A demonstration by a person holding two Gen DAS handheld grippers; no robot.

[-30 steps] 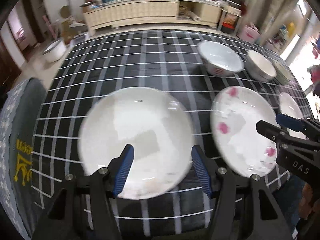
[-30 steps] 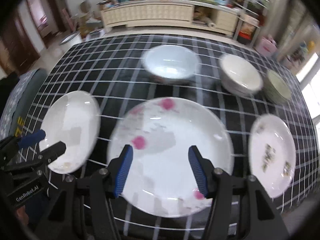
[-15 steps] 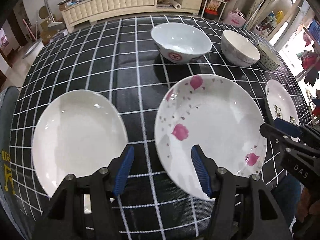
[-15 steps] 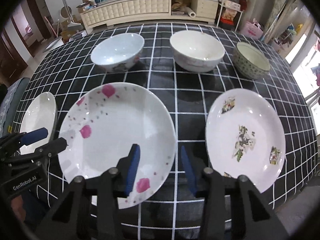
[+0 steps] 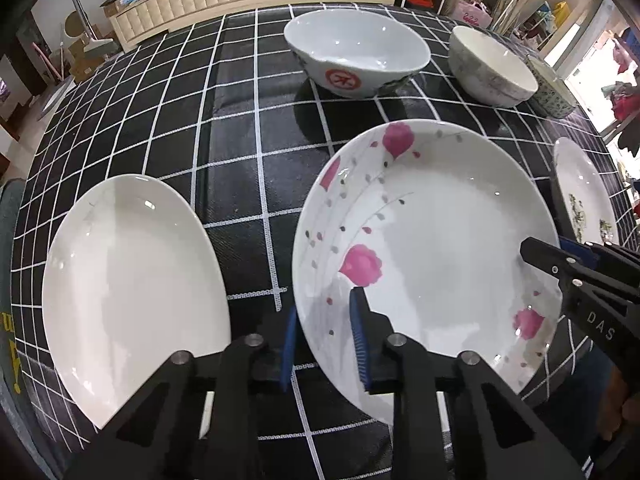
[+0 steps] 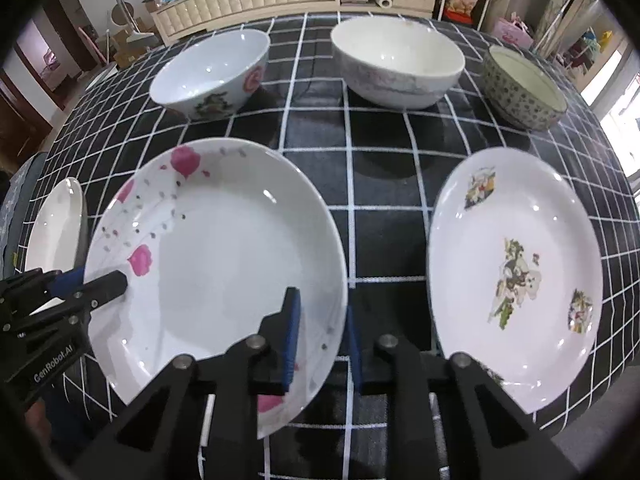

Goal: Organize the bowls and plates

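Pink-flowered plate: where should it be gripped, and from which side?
By its upturned near rim, coming from the near table edge, one finger inside the lip and one outside. The pink-flowered plate is wide and shallow on the tablecloth, so only the rim offers a pinch. The left claw and right claw straddle its near-left and near-right rim.

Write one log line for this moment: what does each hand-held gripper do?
left hand-held gripper: straddles left rim of pink-flower plate | right hand-held gripper: straddles right rim | clamping: unclear
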